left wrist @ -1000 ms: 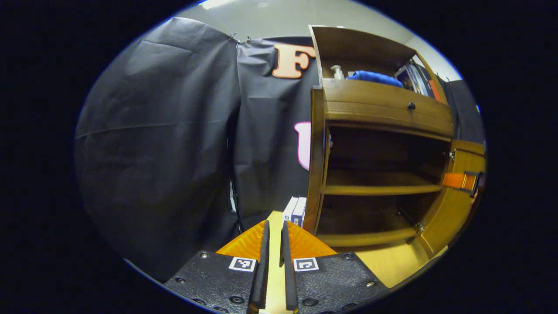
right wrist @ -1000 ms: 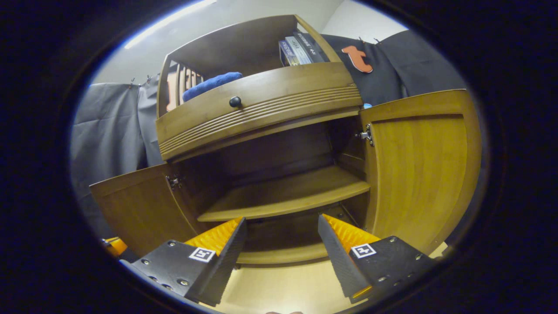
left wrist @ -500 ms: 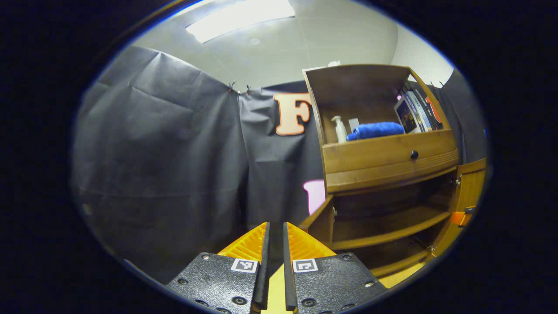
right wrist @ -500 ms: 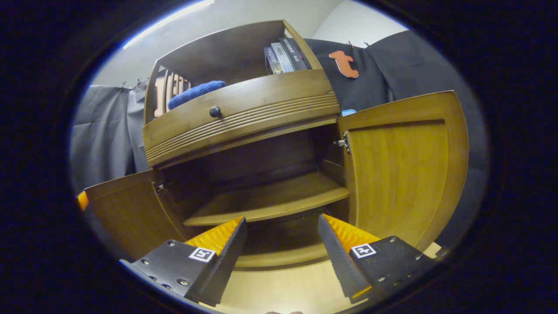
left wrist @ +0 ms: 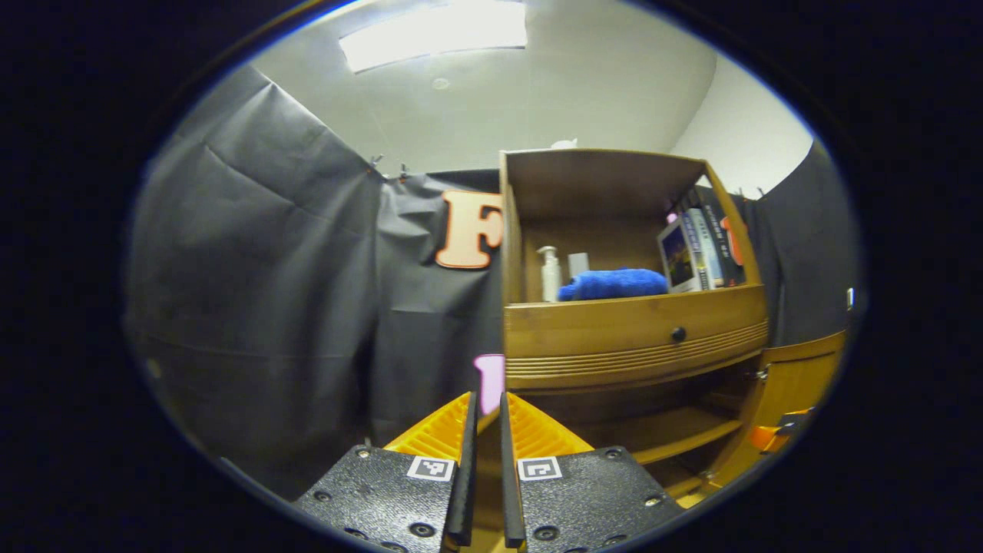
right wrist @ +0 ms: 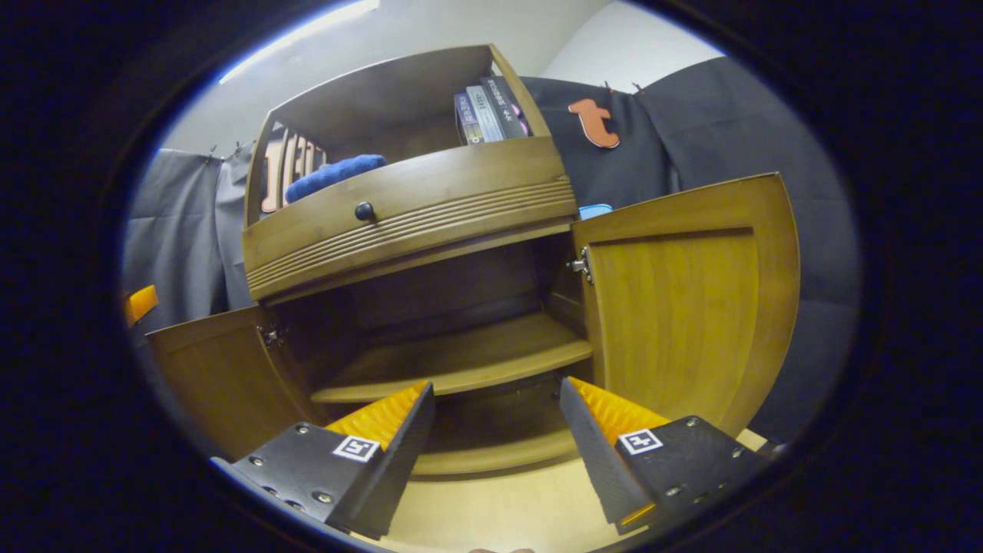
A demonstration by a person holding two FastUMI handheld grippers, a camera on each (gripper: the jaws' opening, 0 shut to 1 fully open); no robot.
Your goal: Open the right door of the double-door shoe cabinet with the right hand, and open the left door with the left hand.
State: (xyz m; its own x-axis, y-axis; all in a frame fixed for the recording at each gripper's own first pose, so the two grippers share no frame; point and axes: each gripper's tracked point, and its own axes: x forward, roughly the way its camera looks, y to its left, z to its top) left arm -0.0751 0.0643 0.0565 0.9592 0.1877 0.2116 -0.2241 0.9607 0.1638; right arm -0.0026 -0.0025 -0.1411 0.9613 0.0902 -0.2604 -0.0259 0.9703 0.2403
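Standing open, both doors (right wrist: 691, 307) flank the right hand-held gripper (right wrist: 498, 430), fingers apart. The left hand-held gripper (left wrist: 484, 461), fingers nearly together and empty, is left of the cabinet (left wrist: 630, 338).

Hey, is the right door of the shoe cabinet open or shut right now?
Open. In the right gripper view the right door is swung outward on its hinge, showing its inner face and the bare shelf inside.

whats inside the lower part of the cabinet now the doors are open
In the cabinet, two bare wooden shelves and a dark back panel. The bottom shelf's front is hidden behind the right gripper.
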